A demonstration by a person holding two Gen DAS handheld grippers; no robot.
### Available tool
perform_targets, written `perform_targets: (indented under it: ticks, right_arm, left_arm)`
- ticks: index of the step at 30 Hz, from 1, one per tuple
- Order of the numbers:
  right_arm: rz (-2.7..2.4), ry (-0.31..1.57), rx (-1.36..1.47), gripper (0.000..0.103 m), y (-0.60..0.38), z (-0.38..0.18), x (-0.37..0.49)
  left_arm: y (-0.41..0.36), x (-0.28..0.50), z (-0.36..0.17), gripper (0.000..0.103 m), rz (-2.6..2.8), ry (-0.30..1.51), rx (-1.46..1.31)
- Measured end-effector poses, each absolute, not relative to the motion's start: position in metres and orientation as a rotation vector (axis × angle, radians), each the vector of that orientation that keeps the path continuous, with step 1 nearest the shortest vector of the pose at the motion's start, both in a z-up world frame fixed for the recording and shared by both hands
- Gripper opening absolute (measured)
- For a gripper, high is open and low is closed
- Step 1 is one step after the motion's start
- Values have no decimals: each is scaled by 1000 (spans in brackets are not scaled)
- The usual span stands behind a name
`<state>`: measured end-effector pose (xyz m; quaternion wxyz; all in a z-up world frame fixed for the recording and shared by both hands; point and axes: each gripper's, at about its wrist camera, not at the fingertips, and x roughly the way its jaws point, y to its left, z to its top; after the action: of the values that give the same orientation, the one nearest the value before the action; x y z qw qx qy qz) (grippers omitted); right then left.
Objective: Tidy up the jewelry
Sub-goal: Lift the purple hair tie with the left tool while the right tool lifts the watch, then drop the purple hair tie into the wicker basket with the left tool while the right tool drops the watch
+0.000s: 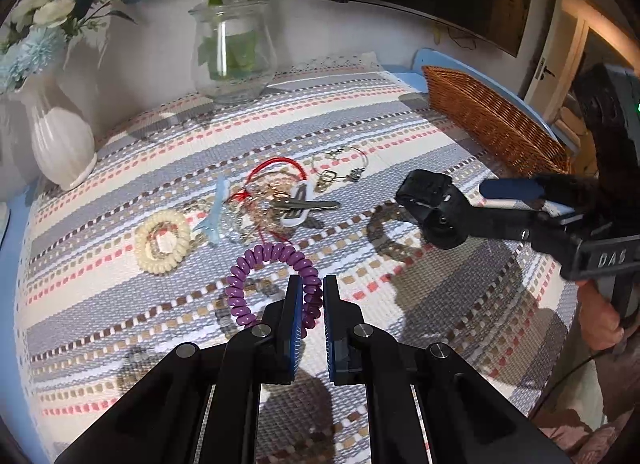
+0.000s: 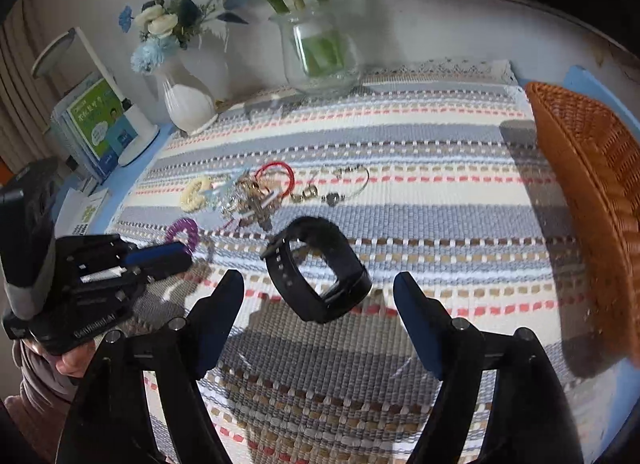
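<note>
My left gripper (image 1: 311, 288) is shut on a purple coil bracelet (image 1: 276, 280), low over the striped cloth; it also shows in the right wrist view (image 2: 182, 234). My right gripper (image 2: 318, 292) is open, and a black watch (image 2: 320, 268) sits between its fingers; whether it rests on the cloth or is in the air I cannot tell. In the left wrist view the watch (image 1: 434, 207) is at the right gripper's tips. A cream coil bracelet (image 1: 162, 242), a red cord (image 1: 276, 171), keys (image 1: 300, 203) and a wire bangle (image 1: 340, 165) lie in a pile.
A wicker basket (image 1: 492, 119) stands at the right edge of the table, also in the right wrist view (image 2: 592, 167). A glass vase (image 1: 232, 51) and a white vase (image 1: 60, 139) stand at the back. Books (image 2: 96, 123) stand far left.
</note>
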<state>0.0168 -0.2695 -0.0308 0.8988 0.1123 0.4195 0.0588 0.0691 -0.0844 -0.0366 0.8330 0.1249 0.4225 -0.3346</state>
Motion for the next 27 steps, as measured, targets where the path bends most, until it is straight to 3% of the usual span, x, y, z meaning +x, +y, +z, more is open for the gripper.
perform_targets:
  ticks: [9,10,12,14,27]
  right_arm:
    - [66,909,185,77,-251,-50,33]
    - [51,915,176,72,-250,-54,36]
    - [13,923,151,46,-251,-58,39]
    - [-16,926,136,34,-253,-60,39]
    - [-13,862,167,29,-275,-29,11]
  left_arm:
    - [-75,74,-44,10,-701,911,239]
    - [-75,74,-45,10,-702,912,238]
    - [-75,74,-46,10,-705,913,240]
    - [-76,74,-46,10,-710,912,242]
    - [-103,63,-35,10,-761,884,288]
